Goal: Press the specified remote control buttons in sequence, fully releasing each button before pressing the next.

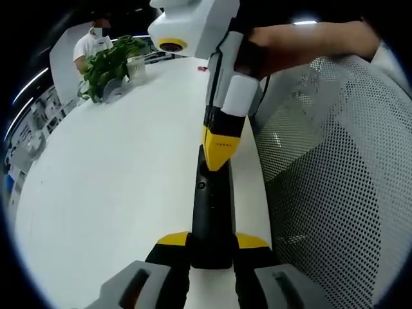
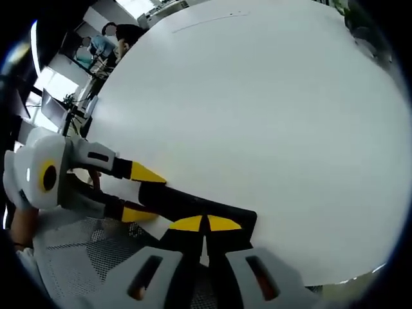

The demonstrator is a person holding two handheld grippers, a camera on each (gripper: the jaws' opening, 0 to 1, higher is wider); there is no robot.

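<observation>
Plants (image 1: pixel 109 64) in a pot stand at the far left of the white table (image 1: pixel 116 180) in the left gripper view, a person behind them. Toward the table's right edge lies the black remote control (image 1: pixel 211 206), clamped at its near end between the left gripper (image 1: pixel 212 243) jaws. Onto its far end the right gripper (image 1: pixel 220 151) presses its yellow tips, drawn together. Right of that is a mesh chair (image 1: pixel 328 174). The right gripper view shows the remote under these closed tips.
</observation>
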